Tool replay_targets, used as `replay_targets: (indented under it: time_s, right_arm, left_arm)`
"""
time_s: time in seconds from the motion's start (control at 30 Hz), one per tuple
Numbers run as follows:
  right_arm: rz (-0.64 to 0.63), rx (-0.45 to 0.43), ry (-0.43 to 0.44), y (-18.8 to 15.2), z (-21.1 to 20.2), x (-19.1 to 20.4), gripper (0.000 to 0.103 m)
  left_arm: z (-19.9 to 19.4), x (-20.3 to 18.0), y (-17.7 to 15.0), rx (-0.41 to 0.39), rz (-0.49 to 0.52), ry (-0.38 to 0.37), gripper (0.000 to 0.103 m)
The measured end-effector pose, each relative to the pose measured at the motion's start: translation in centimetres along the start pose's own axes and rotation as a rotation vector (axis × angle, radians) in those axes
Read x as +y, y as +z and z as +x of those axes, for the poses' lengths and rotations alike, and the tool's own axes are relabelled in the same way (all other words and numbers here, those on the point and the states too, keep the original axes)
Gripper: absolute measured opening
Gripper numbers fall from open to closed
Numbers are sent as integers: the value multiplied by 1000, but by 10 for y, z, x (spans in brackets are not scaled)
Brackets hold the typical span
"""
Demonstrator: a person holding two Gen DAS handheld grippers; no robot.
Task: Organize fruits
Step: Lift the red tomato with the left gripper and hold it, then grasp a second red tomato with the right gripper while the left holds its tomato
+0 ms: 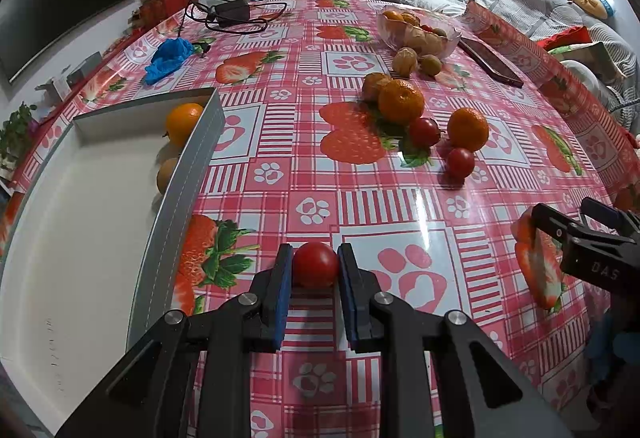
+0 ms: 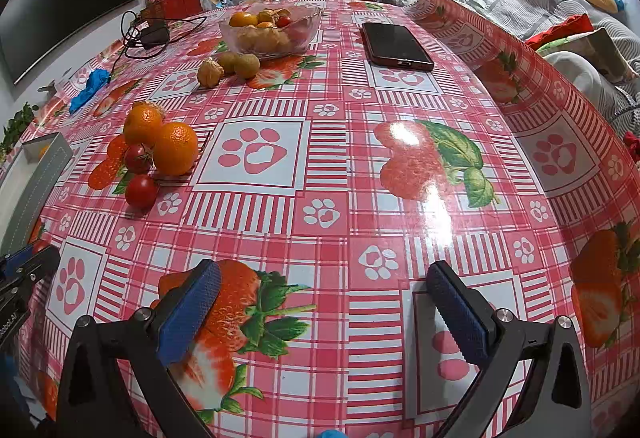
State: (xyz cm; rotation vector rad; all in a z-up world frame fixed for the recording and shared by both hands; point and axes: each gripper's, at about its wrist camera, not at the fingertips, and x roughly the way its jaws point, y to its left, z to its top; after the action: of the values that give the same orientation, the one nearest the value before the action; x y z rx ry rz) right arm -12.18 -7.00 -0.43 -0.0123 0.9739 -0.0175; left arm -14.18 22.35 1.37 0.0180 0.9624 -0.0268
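Red and glossy, a cherry tomato [image 1: 315,264] sits clamped between the blue pads of the left gripper [image 1: 314,270] just above the strawberry-print tablecloth [image 1: 400,205], with the white box [image 1: 80,222] holding an orange [image 1: 183,121] close on its left. From the right wrist, the right gripper [image 2: 320,314] hangs over the cloth with fingers wide apart and nothing between them, while two oranges [image 2: 162,141] and two more tomatoes [image 2: 140,173] lie together far to its left, before the glass fruit bowl [image 2: 272,29].

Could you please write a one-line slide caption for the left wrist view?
Left gripper shut on a cherry tomato beside the white tray, with oranges loose on the tablecloth.
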Motion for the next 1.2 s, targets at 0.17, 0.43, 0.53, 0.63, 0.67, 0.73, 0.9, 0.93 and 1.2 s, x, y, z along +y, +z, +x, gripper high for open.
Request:
replay_targets:
  time_s: [0.17,0.43,0.53,0.63,0.67,0.73,0.9,0.93,1.2]
  right_arm:
    - [0,0,0,0,0,0,103]
    - [0,0,-1,0,0,1,103]
    - [0,0,-1,0,0,1,103]
    - [-2,2,-2,0,0,1,103]
    - [-2,3,-1,0,1,-1,103]
    - [-4,13,-3,2,1,-2,103]
    - [18,163,10,15,6,6,103]
    - [12,177,37,18,6,11,103]
    - [-71,168,103,32,17,62,103]
  left_arm:
    - [0,-1,0,1,2,1,24]
    - [0,0,0,2,0,-3,24]
    - [0,1,1,2,-1,-4,24]
    - [0,0,1,4,0,-5,24]
    - [0,0,0,5,1,-6,24]
    - [0,0,-1,8,1,-8,24]
    - [-3,2,-5,7,2,-12,24]
    - [-3,2,-5,6,4,-11,24]
    - [-7,6,-10,0,0,-10,24]
